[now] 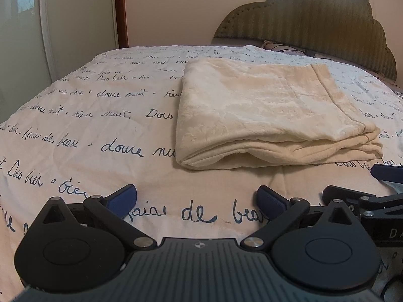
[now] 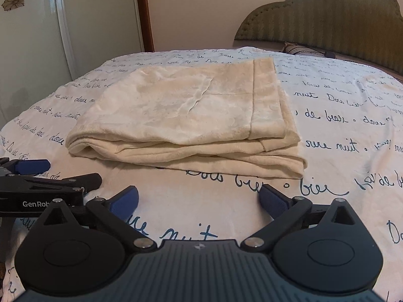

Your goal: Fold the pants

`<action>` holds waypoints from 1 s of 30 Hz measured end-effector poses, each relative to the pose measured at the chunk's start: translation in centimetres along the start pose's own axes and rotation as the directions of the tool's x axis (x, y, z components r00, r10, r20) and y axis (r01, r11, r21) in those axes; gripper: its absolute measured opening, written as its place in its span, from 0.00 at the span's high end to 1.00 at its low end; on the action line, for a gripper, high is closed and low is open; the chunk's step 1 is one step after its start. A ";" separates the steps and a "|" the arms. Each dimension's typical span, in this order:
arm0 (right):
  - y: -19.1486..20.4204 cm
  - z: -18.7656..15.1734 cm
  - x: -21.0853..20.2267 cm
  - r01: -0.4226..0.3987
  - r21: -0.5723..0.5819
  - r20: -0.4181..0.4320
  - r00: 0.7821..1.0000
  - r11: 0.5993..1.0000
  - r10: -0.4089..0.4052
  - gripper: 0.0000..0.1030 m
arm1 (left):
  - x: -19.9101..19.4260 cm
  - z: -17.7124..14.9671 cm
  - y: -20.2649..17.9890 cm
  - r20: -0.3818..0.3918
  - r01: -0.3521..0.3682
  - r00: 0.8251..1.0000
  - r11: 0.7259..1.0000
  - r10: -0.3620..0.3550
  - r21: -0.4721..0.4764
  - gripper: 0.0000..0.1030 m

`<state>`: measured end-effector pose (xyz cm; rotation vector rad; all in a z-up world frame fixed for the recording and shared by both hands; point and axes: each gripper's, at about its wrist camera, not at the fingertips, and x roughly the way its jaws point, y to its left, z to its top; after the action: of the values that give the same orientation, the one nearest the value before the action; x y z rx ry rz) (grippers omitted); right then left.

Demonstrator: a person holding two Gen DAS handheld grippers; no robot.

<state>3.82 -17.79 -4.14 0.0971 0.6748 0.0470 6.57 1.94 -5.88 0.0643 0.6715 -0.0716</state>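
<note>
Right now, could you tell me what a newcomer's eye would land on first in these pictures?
First, the cream pants, folded into a thick rectangle in the middle of the bedspread covered in dark handwritten script. Next, the left gripper and right gripper, both wide open and empty just short of its near edge.

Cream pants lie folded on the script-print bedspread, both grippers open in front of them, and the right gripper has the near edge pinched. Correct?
Not quite: the right gripper pinches nothing. The right wrist view shows its jaws wide apart over bare bedspread, short of the pants. The rest holds.
</note>
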 end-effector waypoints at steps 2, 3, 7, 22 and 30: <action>0.1 0.0 0.3 0.007 -0.008 -0.019 1.000 1.000 -0.007 0.00 | 0.0 0.0 0.0 0.000 0.000 1.000 1.000 0.000 -0.001 0.00; 0.2 0.0 0.3 0.009 -0.013 -0.020 1.000 1.000 -0.009 0.00 | 0.0 0.1 0.0 0.000 0.001 1.000 1.000 -0.001 -0.002 0.00; 0.2 -0.2 0.2 0.013 -0.029 -0.016 1.000 0.999 -0.014 0.00 | 0.0 0.1 0.1 0.000 0.001 1.000 1.000 -0.001 -0.003 0.00; 0.1 -0.4 0.1 0.003 -0.032 -0.009 1.000 0.999 -0.003 0.00 | 0.0 0.1 0.0 0.000 0.001 1.000 1.000 -0.001 -0.002 0.00; 0.0 -0.4 -0.1 -0.005 -0.025 -0.005 1.000 1.000 0.005 0.00 | 0.0 0.1 0.0 0.000 0.002 1.000 1.000 -0.002 -0.002 0.00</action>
<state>3.51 -17.79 -4.42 0.0749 0.6785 0.0602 6.61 1.92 -5.82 0.0617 0.6720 -0.0723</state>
